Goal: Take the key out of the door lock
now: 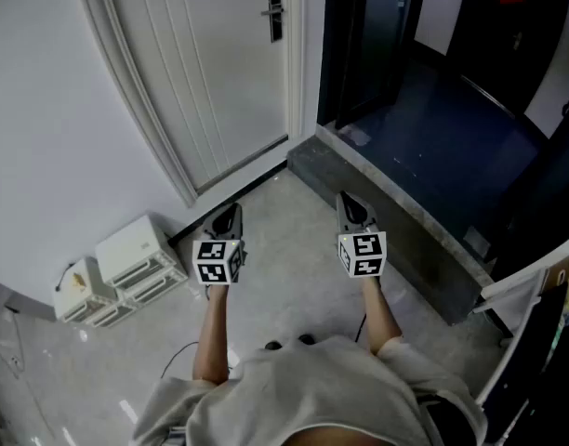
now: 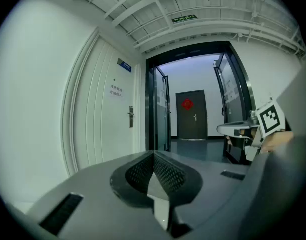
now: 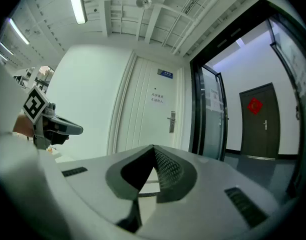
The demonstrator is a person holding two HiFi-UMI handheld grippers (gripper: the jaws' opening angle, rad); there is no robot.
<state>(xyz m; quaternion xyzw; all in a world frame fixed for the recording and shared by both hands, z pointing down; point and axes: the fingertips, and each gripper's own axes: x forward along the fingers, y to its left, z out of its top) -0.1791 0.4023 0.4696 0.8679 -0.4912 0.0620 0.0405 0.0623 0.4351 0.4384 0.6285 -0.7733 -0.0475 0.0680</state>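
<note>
Left gripper [image 1: 229,214] and right gripper [image 1: 350,206], both closed, face one door [image 1: 210,63].

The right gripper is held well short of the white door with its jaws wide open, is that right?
No: the right gripper has its jaws shut and empty, as the right gripper view shows; it is well short of the white door.

Door [image 1: 210,72] ahead, lock [image 1: 275,13] at its right edge, open doorway [image 1: 396,54] right of it
</note>
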